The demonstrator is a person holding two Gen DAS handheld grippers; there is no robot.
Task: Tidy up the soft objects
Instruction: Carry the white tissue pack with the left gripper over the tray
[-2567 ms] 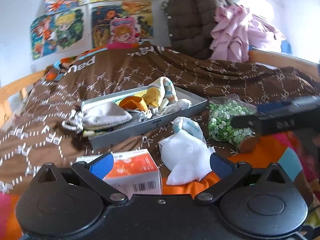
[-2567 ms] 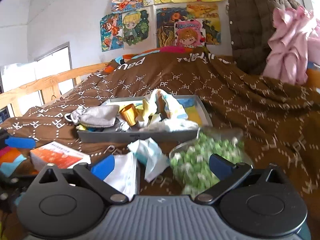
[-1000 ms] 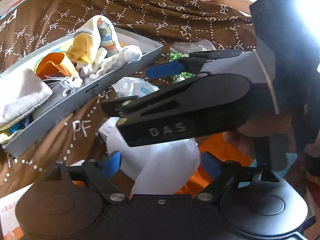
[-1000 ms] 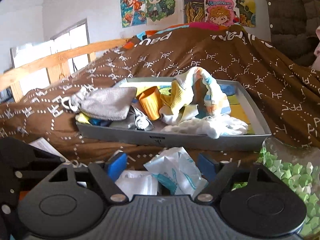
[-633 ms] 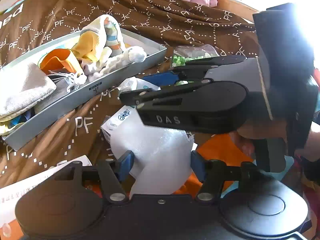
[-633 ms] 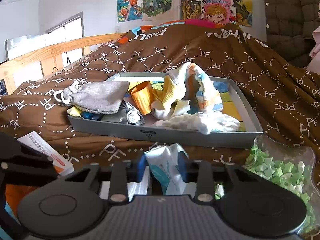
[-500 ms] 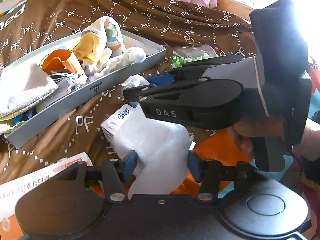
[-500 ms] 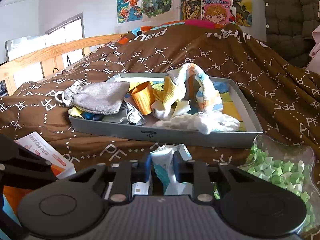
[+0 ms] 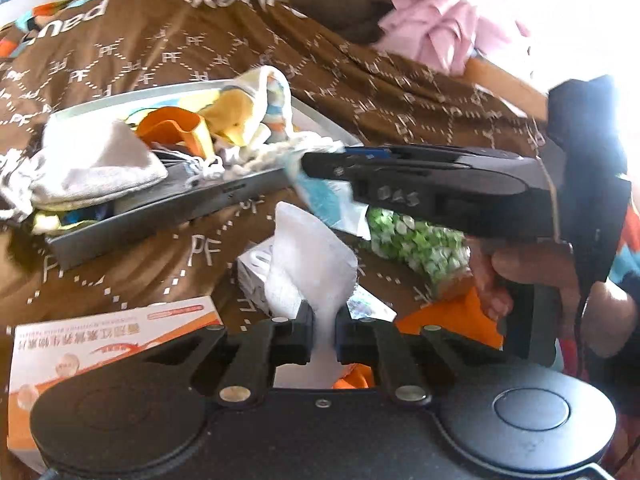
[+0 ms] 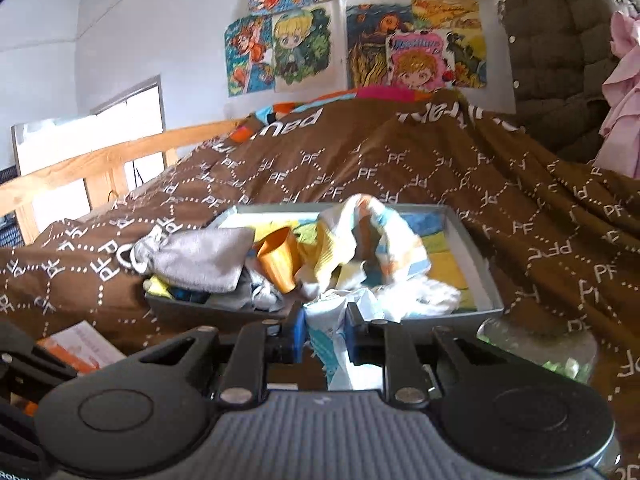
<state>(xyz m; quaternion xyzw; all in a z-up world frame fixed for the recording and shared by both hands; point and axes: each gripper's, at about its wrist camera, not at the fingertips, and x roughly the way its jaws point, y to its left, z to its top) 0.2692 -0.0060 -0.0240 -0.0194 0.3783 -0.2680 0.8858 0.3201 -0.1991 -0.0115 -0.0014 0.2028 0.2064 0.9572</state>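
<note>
- Here, our left claw (image 9: 322, 334) had clamped tight on a white wad of tissue (image 9: 310, 264), lifted above the brown blanket (image 9: 200, 52).
- Our right claw (image 10: 325, 336) pinched a crumpled white-and-blue packet (image 10: 332, 320), just in front of the grey tray (image 10: 482, 280).
- The tray held a grey pouch (image 10: 200, 258) and an orange cup (image 10: 280, 258).

One grey tray (image 10: 478, 276), one orange cup (image 10: 278, 258), one drawstring pouch (image 10: 200, 258), two hand-held grippers (image 9: 322, 334) (image 10: 326, 338).

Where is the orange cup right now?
The orange cup lies tilted inside the grey tray on the brown blanket, centre of the right wrist view, between the grey drawstring pouch and the yellow-striped cloth.
</note>
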